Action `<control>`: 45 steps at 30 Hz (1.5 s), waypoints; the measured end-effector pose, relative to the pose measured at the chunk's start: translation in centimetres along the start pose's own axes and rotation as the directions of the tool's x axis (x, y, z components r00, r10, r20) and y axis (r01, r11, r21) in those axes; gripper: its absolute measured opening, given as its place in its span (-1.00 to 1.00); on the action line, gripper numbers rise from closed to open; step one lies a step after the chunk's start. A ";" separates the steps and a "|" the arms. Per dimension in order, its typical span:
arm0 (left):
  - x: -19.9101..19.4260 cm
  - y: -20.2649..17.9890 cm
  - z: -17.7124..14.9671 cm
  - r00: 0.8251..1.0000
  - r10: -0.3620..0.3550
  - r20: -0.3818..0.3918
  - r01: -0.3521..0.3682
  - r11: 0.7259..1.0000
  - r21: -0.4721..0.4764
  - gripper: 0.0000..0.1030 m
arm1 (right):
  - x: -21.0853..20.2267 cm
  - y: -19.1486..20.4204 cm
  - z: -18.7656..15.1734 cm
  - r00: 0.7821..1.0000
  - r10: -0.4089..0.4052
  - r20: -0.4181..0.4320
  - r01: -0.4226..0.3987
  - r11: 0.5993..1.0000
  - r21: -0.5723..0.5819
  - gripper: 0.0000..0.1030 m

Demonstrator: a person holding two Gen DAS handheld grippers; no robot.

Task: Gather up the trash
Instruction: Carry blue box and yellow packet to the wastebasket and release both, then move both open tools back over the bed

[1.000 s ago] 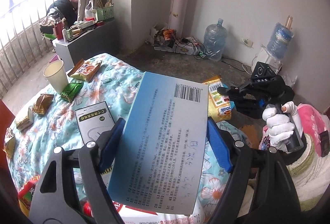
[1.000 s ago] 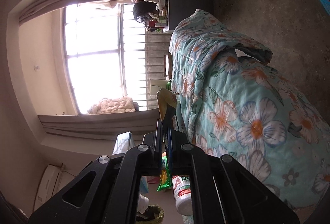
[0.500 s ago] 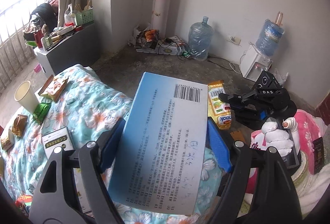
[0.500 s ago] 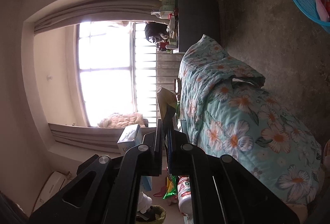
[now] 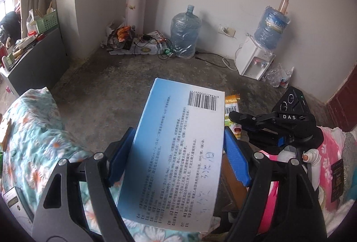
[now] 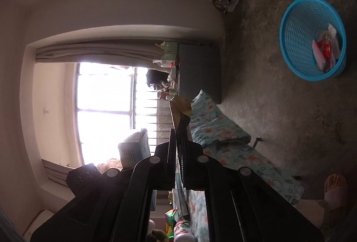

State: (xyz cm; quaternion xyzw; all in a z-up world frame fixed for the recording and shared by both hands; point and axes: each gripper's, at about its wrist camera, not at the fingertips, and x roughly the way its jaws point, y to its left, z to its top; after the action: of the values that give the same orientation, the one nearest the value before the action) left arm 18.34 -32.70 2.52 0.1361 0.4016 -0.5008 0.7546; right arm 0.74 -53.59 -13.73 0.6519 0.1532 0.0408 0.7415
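Left wrist view: the left gripper (image 5: pixel 178 161) holds a blue-and-white carton (image 5: pixel 178 152) between its blue pads (image 5: pixel 236 164), jaws spread wide to the carton's width, above the edge of the floral quilt (image 5: pixel 33 144); just right, the right gripper (image 5: pixel 276 128) carries a yellow packet (image 5: pixel 232 106), and far off stand a water jug (image 5: pixel 185 34) and dispenser (image 5: pixel 256 61) against the wall. Right wrist view (rotated): the right gripper (image 6: pixel 178 152) is clamped narrowly on that flat packet (image 6: pixel 181 112), seen edge-on, near the quilt (image 6: pixel 223 141), with the blue basket (image 6: pixel 296 39) holding wrappers farther off on the concrete floor (image 6: pixel 279 108).
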 end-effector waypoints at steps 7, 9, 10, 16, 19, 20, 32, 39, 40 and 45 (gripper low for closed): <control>11.3 -2.5 2.9 0.992 -0.047 -0.115 0.044 0.999 -0.022 0.43 | -1.8 -6.1 4.8 0.976 -0.169 0.137 0.158 0.983 0.091 -0.91; 14.3 -3.5 3.9 0.988 -0.055 -0.145 0.053 0.998 -0.017 0.43 | -1.6 -7.7 5.7 0.969 -0.198 0.151 0.180 0.976 0.121 -0.91; 15.9 -3.9 4.3 0.986 -0.056 -0.158 0.054 0.998 -0.017 0.43 | -1.4 -8.6 6.3 0.965 -0.209 0.156 0.188 0.972 0.138 -0.91; 23.6 -4.9 6.4 0.984 -0.058 -0.169 0.047 0.996 -0.072 0.65 | 0.6 -13.0 11.0 0.924 -0.343 0.170 0.313 0.933 0.178 -0.71; 26.2 -4.7 6.6 0.983 -0.031 -0.181 0.010 0.993 -0.118 0.65 | 1.6 -16.8 12.7 0.852 -0.500 0.155 0.468 0.860 0.203 -0.10; 26.6 -4.3 6.4 0.981 -0.022 -0.195 -0.006 0.989 -0.144 0.65 | 1.9 -17.9 12.7 0.816 -0.561 0.135 0.532 0.822 0.203 -0.10; 16.7 -3.0 3.8 0.994 -0.079 -0.077 0.070 0.992 -0.107 0.65 | 1.9 -15.5 7.7 0.814 -0.557 0.166 0.547 0.830 0.108 -0.10; 4.9 -0.8 1.5 0.999 -0.045 0.023 0.047 0.993 -0.112 0.68 | 4.3 -4.1 2.4 0.824 -0.528 0.206 0.563 0.802 -0.199 0.12; 2.9 -0.3 0.8 0.999 -0.033 0.040 0.038 0.991 -0.126 0.68 | 4.8 -2.6 1.1 0.831 -0.518 0.202 0.555 0.794 -0.250 0.17; -5.9 2.0 -2.7 0.992 0.052 0.117 -0.028 0.979 -0.204 0.71 | 7.3 2.6 -4.7 0.863 -0.489 0.128 0.492 0.753 -0.437 0.29</control>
State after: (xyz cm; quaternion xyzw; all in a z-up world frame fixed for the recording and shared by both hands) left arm 17.74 -26.32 4.77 0.0362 0.4010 -0.4494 0.7975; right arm 6.71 -46.86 -12.95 0.3966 0.3025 -0.1220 0.8581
